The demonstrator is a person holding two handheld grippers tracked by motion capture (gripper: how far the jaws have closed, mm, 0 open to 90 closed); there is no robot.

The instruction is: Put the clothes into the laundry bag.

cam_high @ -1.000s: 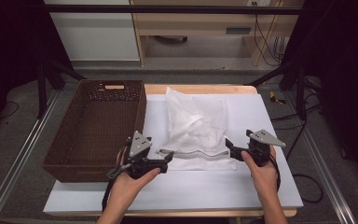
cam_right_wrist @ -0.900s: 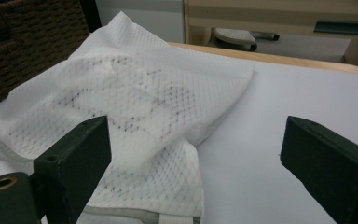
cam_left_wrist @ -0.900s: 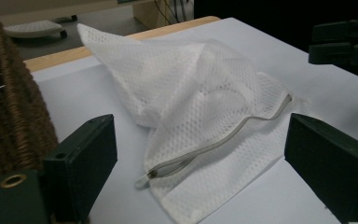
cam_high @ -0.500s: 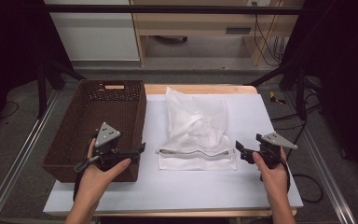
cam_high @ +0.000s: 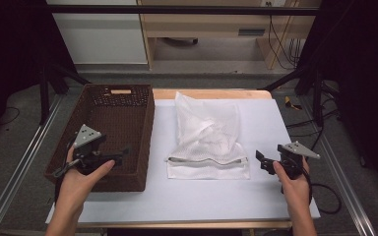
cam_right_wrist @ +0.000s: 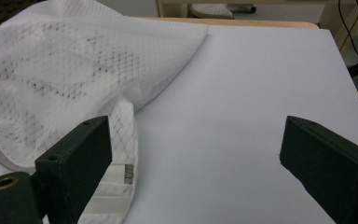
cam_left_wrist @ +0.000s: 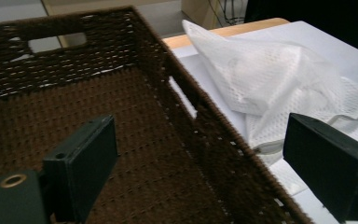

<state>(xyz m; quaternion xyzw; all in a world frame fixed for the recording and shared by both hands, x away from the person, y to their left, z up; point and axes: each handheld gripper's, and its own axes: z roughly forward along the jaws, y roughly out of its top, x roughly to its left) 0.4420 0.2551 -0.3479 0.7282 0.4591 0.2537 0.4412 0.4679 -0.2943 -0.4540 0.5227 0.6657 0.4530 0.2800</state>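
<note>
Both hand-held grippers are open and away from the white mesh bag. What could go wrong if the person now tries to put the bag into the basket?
1. The mesh bag is limp and its near, zippered edge lies flat on the table; the right hand-held gripper may pinch only one layer.
2. The left hand-held gripper is over the basket, so its jaws may catch the woven wall when it moves toward the bag.

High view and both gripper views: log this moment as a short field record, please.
surface: white table
basket: brown wicker, at table's left edge, looks empty
bag: white mesh, mid-table, right of basket, zip edge toward the person
left gripper: open, over basket
right gripper: open, right of bag, holding nothing
</note>
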